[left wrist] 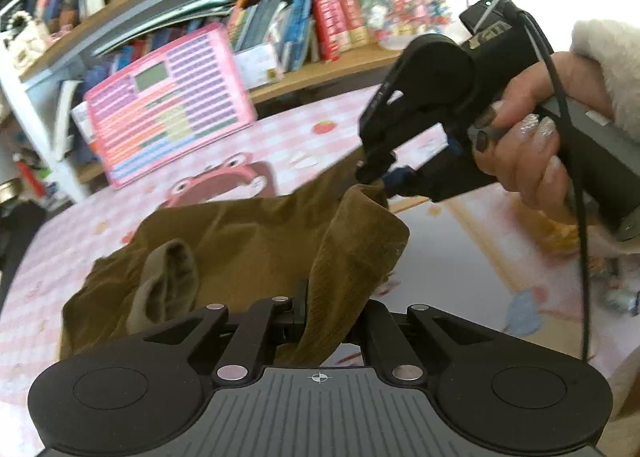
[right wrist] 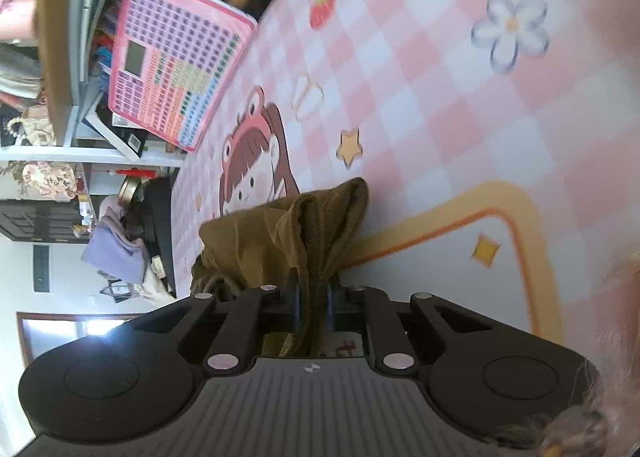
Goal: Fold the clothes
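An olive-brown corduroy garment (left wrist: 240, 241) lies bunched on the pink checked table cover (left wrist: 48, 257). My left gripper (left wrist: 320, 309) is shut on a strip of its edge, which runs up between the fingers. In the left wrist view my right gripper (left wrist: 374, 173) comes in from the right, held by a hand (left wrist: 528, 145), and pinches another corner of the same cloth. In the right wrist view the right gripper (right wrist: 314, 297) is shut on a gathered fold of the garment (right wrist: 288, 233), lifted off the table cover (right wrist: 440, 97).
A pink keyboard toy (left wrist: 172, 101) leans against a bookshelf (left wrist: 280, 29) packed with books at the table's far edge. A fluffy white sleeve (left wrist: 612, 69) sits at the right. A yellow-bordered white panel (right wrist: 460, 257) is printed on the cover.
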`<move>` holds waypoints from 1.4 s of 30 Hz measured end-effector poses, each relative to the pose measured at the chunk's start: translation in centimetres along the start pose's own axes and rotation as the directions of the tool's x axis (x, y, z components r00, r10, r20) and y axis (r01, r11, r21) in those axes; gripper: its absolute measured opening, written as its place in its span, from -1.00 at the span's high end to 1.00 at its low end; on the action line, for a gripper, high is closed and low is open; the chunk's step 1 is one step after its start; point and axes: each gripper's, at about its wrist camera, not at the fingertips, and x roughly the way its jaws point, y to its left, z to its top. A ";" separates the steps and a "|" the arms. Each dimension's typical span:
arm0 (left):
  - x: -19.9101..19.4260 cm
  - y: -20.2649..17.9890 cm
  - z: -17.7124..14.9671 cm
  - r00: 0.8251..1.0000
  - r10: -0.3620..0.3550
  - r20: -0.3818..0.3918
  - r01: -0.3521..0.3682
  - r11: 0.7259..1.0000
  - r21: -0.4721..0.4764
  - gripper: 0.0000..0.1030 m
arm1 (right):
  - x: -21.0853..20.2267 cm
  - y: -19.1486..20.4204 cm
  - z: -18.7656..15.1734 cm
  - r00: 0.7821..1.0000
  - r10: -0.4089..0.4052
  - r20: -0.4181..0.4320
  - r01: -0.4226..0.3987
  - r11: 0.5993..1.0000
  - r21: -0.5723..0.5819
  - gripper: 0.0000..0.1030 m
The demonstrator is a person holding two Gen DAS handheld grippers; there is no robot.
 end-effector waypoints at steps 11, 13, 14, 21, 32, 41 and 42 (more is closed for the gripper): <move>-1.7 0.5 1.7 0.975 -0.202 0.097 0.216 0.963 -0.161 0.92 | -4.9 1.5 1.1 0.992 0.032 0.123 -0.027 0.999 -0.043 0.81; -2.4 1.9 1.6 0.970 -0.211 0.122 0.235 0.942 -0.238 0.92 | -5.0 2.7 1.0 0.991 0.058 0.122 -0.050 0.996 -0.069 0.81; -2.8 2.7 1.5 0.967 -0.215 0.137 0.246 0.928 -0.279 0.92 | -4.9 3.5 0.8 0.990 0.071 0.119 -0.060 0.994 -0.089 0.81; -4.8 7.9 -0.4 0.965 -0.182 0.187 0.254 0.824 -0.507 0.91 | -2.7 9.2 -0.9 0.990 0.111 0.086 -0.088 0.967 -0.240 0.80; -4.9 15.4 -5.5 0.966 -0.167 0.198 0.259 0.663 -0.703 0.88 | 4.7 15.6 -5.0 0.999 0.044 0.026 -0.030 0.913 -0.407 0.80; -4.0 22.0 -10.0 0.980 -0.197 0.018 0.150 0.684 -0.714 0.12 | 11.8 17.9 -8.4 0.997 -0.054 0.055 0.072 0.903 -0.424 0.18; -4.1 22.7 -10.5 0.981 -0.191 0.004 0.138 0.694 -0.706 0.05 | 12.1 18.3 -8.9 0.998 -0.040 0.058 0.061 0.904 -0.424 0.15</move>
